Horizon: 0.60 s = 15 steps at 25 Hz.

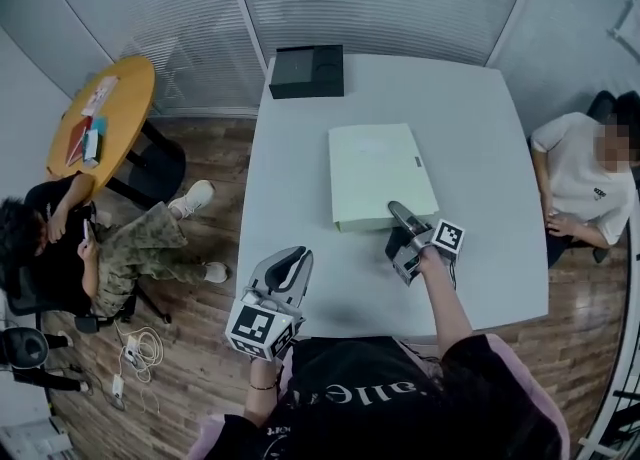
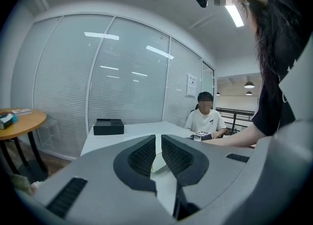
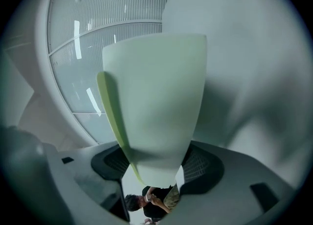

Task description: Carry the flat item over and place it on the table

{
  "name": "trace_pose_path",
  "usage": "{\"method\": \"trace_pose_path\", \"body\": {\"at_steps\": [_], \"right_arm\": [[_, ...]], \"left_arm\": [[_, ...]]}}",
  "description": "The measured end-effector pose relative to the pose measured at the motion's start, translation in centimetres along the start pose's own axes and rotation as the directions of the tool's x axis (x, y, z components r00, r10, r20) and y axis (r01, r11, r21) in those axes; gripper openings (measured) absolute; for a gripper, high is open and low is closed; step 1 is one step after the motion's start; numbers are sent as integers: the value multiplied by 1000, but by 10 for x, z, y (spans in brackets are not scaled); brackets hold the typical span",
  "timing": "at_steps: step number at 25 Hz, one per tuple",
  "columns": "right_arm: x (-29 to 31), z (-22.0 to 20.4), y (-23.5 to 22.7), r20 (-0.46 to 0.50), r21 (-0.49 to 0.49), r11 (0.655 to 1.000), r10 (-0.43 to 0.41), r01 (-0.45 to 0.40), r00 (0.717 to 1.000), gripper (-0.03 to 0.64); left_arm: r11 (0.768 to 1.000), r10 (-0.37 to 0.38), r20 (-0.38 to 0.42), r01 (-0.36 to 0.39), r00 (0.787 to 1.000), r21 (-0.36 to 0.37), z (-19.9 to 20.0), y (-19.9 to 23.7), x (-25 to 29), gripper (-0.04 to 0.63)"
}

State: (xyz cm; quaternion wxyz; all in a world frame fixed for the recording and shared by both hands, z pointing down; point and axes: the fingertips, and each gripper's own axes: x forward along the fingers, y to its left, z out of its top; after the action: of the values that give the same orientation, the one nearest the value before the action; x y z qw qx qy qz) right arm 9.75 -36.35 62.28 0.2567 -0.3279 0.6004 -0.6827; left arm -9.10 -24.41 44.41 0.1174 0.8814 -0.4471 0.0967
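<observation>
Near left, over the table's near edge: left gripper (image 1: 288, 270), jaws all but together, nothing between. Farther right: right gripper (image 1: 402, 218), jaws spread wide yet pinching the near edge of the pale green flat item (image 1: 378, 173), flat on the white table (image 1: 480, 128). Far left on the table: black box (image 1: 307, 71).

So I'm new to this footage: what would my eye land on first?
The pale green flat item lying mid-table on the white table, with the right tool clamped on its near edge. After that, the black box at the table's far edge and the round orange table at the view's left.
</observation>
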Motion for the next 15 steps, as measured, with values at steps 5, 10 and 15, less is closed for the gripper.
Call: {"method": "trace_pose_path", "body": {"at_steps": [5,10,15], "right_arm": [[26,32,-15,83,-18,996,-86,87,993,296],[38,47,-31,154,-70,970,-222,234,963,325],[26,60,-50,197,-84,908,-388,410,900,375]], "left_arm": [[1000,8,-2,-8,1000,-14,-4,12,6,55],[1000,11,-19,-11,1000,-18,-9,18,2,55],[999,5,-19,-6,1000,-34,-13,14,12,55]]}}
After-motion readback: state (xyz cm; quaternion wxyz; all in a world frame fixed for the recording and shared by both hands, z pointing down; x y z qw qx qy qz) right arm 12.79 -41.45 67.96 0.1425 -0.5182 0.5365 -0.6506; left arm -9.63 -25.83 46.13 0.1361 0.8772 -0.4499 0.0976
